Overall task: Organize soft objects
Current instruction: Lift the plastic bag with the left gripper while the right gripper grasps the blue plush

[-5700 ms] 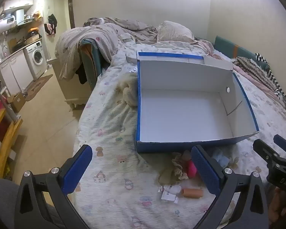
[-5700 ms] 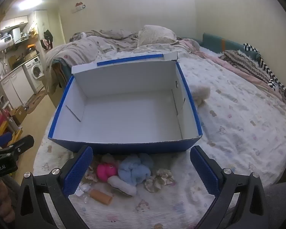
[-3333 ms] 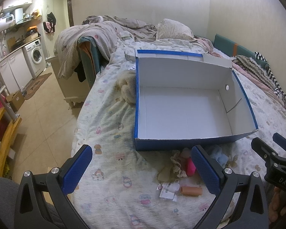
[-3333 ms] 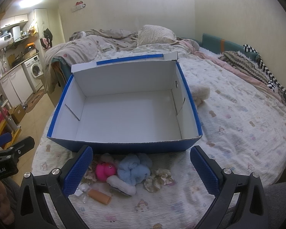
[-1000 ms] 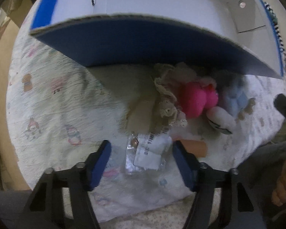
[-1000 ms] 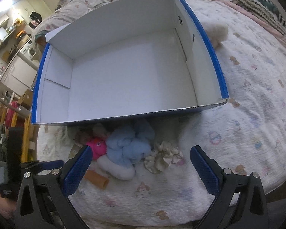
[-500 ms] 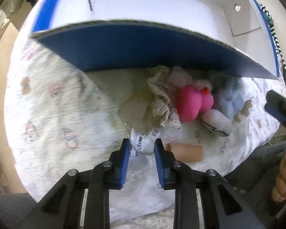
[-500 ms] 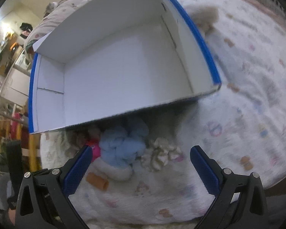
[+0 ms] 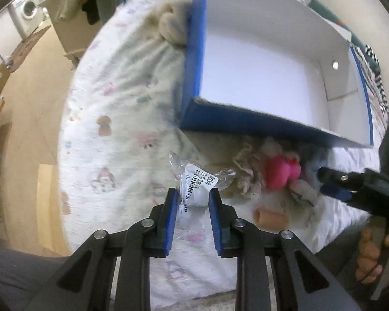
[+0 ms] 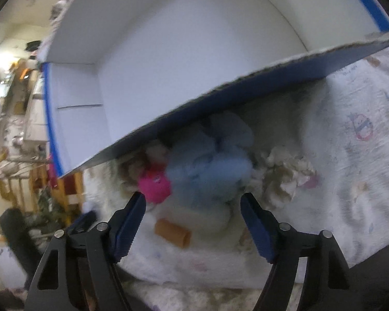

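Observation:
My left gripper [image 9: 192, 194] is shut on a clear plastic packet with a barcode label [image 9: 198, 184], held above the bed sheet. My right gripper [image 10: 193, 202] is open, its jaws either side of a light blue plush [image 10: 210, 165]; it also shows at the right of the left wrist view [image 9: 334, 184]. A pink plush [image 10: 154, 185] [image 9: 281, 175] lies beside the blue one. A cream lace piece [image 9: 246, 173], a cream scrunchie [image 10: 285, 176] and an orange cylinder [image 10: 172, 233] [image 9: 271, 219] lie near. The blue box with a white inside [image 9: 259, 121] [image 10: 220, 88] stands just behind, holding nothing.
The patterned bed sheet [image 9: 116, 134] drops off at the left to a tiled floor [image 9: 31, 96]. A cream plush [image 9: 172, 23] lies against the box's left wall. A washing machine [image 9: 27, 10] and cartons stand far left.
My left gripper has lifted the packet off the sheet and swung left. My right gripper has dropped close to the blue plush and narrowed its opening around it.

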A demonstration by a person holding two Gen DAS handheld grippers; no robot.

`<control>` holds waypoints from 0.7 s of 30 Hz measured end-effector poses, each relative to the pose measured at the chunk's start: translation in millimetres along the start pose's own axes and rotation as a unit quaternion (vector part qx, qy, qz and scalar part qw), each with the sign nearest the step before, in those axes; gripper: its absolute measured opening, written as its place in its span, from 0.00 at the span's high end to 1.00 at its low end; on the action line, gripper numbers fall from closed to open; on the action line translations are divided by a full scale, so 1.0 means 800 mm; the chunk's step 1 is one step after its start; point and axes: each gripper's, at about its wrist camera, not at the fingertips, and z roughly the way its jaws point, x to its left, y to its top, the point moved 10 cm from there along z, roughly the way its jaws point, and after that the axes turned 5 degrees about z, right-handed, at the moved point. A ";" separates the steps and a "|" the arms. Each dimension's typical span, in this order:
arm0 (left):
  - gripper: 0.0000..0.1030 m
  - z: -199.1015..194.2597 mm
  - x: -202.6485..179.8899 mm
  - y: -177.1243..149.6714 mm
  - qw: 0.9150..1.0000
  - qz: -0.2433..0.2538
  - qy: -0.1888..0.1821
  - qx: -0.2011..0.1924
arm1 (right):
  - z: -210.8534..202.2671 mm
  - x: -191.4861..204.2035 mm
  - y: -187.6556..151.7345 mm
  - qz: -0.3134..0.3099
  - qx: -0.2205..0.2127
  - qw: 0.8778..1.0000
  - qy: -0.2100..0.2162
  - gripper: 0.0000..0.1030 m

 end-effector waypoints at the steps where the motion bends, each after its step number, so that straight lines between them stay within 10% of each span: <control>1: 0.79 -0.001 0.001 0.001 1.000 -0.001 0.002 -0.001 | 0.005 -0.003 0.003 -0.001 -0.007 1.000 -0.017 0.21; 3: 0.79 -0.002 0.006 -0.001 1.000 -0.004 0.006 0.001 | 0.012 -0.006 0.008 -0.004 -0.014 0.999 -0.035 0.28; 5: 0.79 0.000 0.007 0.001 1.000 -0.003 0.010 0.000 | 0.016 -0.003 0.009 -0.016 -0.015 0.999 -0.042 0.67; 7: 0.79 0.008 -0.010 0.003 1.000 -0.001 0.017 -0.005 | 0.009 0.001 0.010 -0.037 -0.027 0.998 -0.053 0.76; 21: 0.79 0.004 -0.019 0.002 0.999 0.000 0.034 -0.031 | -0.062 0.033 -0.040 -0.125 -0.076 0.989 0.003 0.79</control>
